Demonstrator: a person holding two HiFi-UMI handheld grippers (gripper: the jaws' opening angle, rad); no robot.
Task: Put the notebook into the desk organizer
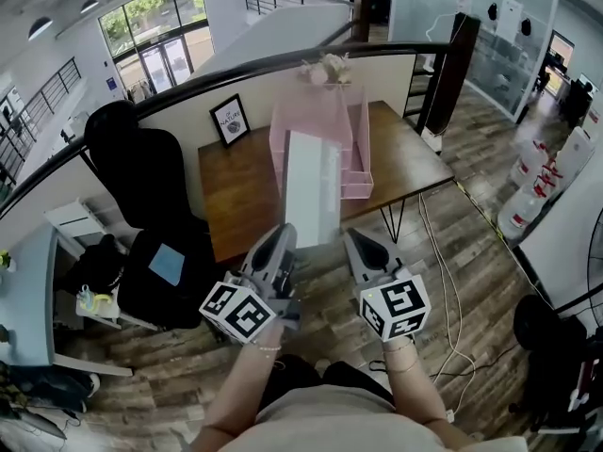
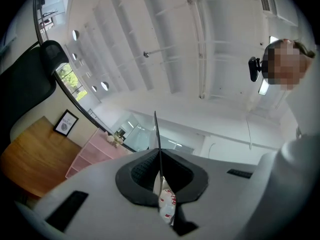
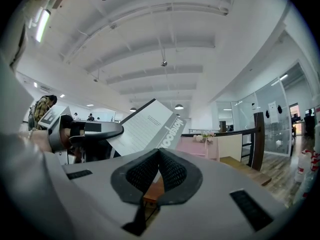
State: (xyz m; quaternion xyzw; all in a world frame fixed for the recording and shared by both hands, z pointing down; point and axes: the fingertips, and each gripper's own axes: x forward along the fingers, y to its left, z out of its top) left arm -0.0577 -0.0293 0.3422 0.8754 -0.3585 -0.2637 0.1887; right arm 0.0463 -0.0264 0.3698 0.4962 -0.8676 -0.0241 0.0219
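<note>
Notebook (image 1: pixel 313 191): white, long, broad face up, held in the air over the near edge of the wooden desk (image 1: pixel 236 191). It is short of the pink desk organizer (image 1: pixel 316 111) and not yet in it. It is gripped at both near corners, presumably to keep it steady for sliding into a slot.

Left gripper (image 1: pixel 285 232): jaws clamped on the near left edge, with the thin cover edge-on between them.

Right gripper (image 1: pixel 351 238): jaws drawn together at the near right corner, apparently nipping it.

Beyond: framed picture (image 1: pixel 230 121) against the partition; black chair (image 1: pixel 141 172) left of the desk.
</note>
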